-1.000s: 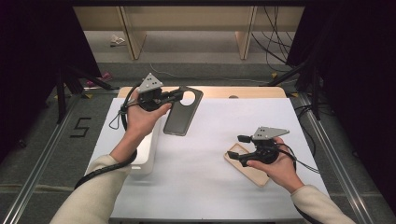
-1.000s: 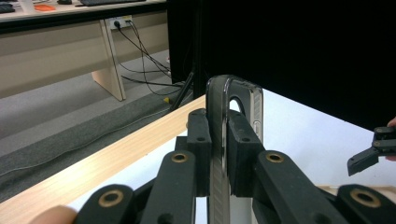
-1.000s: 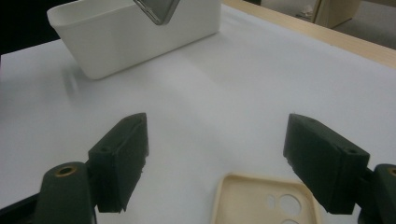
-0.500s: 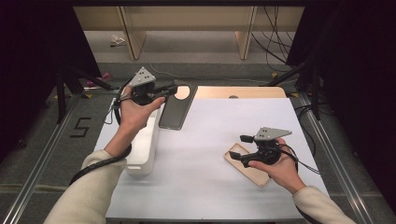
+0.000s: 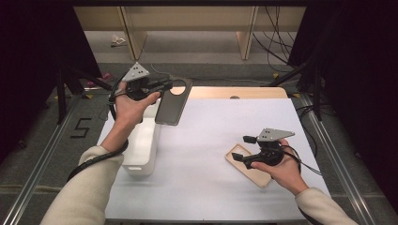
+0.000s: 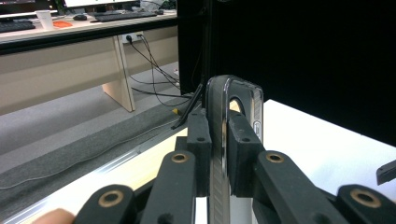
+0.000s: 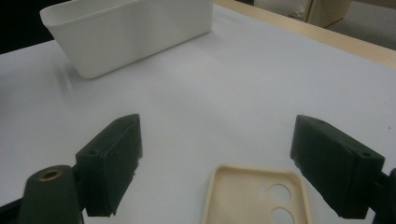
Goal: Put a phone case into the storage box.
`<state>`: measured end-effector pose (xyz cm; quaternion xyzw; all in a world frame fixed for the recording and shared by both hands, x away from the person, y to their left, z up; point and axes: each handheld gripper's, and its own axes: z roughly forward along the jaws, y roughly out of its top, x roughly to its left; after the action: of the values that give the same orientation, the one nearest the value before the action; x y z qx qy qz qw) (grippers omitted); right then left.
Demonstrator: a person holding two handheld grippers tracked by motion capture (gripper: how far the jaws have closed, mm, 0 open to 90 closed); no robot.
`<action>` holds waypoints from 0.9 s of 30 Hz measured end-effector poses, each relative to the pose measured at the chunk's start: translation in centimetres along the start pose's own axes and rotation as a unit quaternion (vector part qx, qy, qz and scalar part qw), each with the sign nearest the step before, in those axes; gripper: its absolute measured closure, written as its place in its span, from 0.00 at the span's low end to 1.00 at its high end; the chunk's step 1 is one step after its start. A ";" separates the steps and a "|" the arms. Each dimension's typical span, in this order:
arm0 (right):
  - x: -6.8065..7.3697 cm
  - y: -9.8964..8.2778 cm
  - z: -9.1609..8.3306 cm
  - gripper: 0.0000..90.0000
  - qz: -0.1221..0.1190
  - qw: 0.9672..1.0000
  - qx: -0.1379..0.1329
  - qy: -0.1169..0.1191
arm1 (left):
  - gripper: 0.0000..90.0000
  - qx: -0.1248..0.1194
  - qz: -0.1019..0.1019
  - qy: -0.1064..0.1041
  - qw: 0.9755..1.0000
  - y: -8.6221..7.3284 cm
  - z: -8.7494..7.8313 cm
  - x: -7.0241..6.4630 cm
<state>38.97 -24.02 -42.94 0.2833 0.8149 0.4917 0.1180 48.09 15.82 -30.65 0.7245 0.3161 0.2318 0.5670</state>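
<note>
Two phone cases, one white bin and two grippers are in play. The left gripper [image 5: 162,86] is raised off the surface [image 5: 211,140], its jaws pinching the upper edge of one dark phone case [image 5: 172,102], which hangs down from them just beside the far end of the single white bin [image 5: 141,147]. The right gripper [image 5: 241,148] sits low, its jaws spread wide and just been opening, with one beige phone case [image 7: 254,198] lying flat on the surface between them, untouched.
</note>
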 end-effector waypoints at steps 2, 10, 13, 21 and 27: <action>0.0 0.0 0.0 0.19 0.000 1.000 0.000 -0.001 | 0.90 0.002 0.010 0.000 1.000 0.0 0.0 0.2; -0.1 -0.1 0.0 0.19 -0.001 1.000 0.001 -0.001 | 0.90 -0.001 0.014 0.006 1.000 0.5 -0.1 1.3; -0.1 -0.1 0.0 0.19 0.000 1.000 -0.001 -0.002 | 0.90 0.000 0.016 0.009 1.000 0.6 -0.2 1.9; -0.2 -0.2 0.0 0.20 0.001 1.000 -0.001 -0.002 | 0.90 -0.002 0.011 0.016 1.000 0.9 -0.4 3.5; -0.2 -0.2 0.0 0.20 0.002 1.000 -0.001 -0.002 | 0.90 0.002 0.013 0.024 1.000 1.1 -0.4 4.4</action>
<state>39.08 -24.21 -43.11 0.2856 0.8134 0.4925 0.1194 51.05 19.11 -29.60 0.7240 0.3207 0.2562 0.5544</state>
